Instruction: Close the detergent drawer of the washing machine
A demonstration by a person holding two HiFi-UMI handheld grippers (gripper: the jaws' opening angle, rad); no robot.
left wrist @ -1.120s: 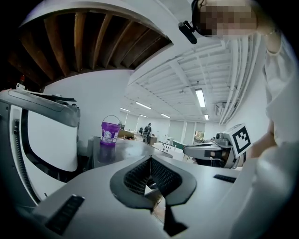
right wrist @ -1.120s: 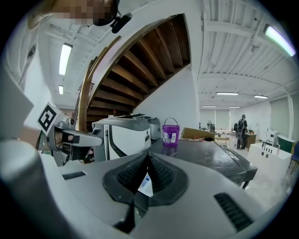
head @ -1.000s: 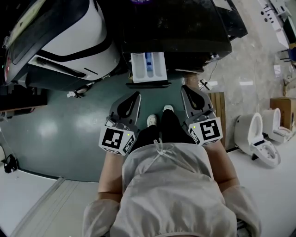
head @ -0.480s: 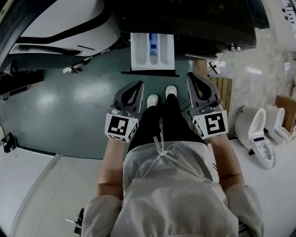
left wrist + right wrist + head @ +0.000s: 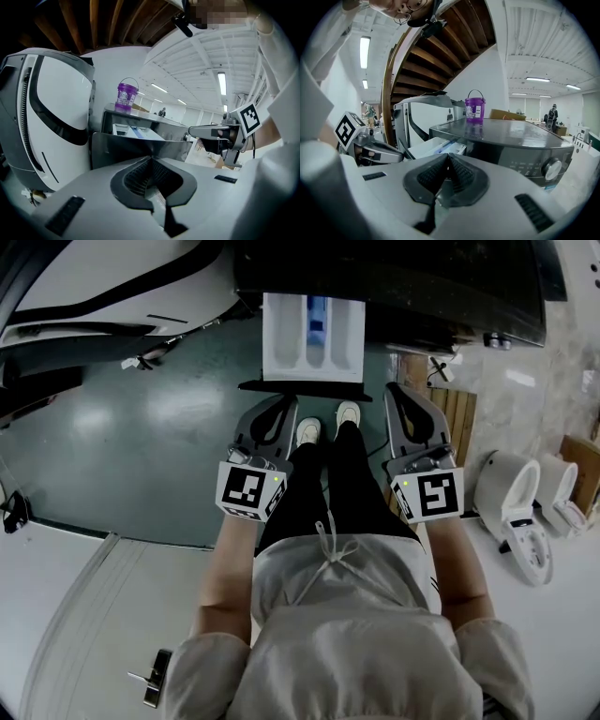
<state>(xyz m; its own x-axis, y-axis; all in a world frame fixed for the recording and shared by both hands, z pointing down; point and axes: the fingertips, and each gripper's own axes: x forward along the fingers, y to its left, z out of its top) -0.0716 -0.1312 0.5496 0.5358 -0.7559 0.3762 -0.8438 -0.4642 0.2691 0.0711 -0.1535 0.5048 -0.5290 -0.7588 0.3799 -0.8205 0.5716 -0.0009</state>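
The white detergent drawer with a blue compartment stands pulled out of the dark washing machine. Its dark front panel faces me. My left gripper is shut with nothing in it, its tips just below the panel's left end. My right gripper is also shut and holds nothing, just right of the panel. In the left gripper view the panel fills the space right behind my shut left gripper. In the right gripper view the drawer lies left of my right gripper.
A purple bucket stands on the washer's top. A large white and black appliance is on the left. A wooden pallet and white toilets are on the right. The person's shoes are between the grippers.
The head view has come closer to the washer. The drawer now looks larger and lower in the picture, and both shut grippers are nearer its front panel.
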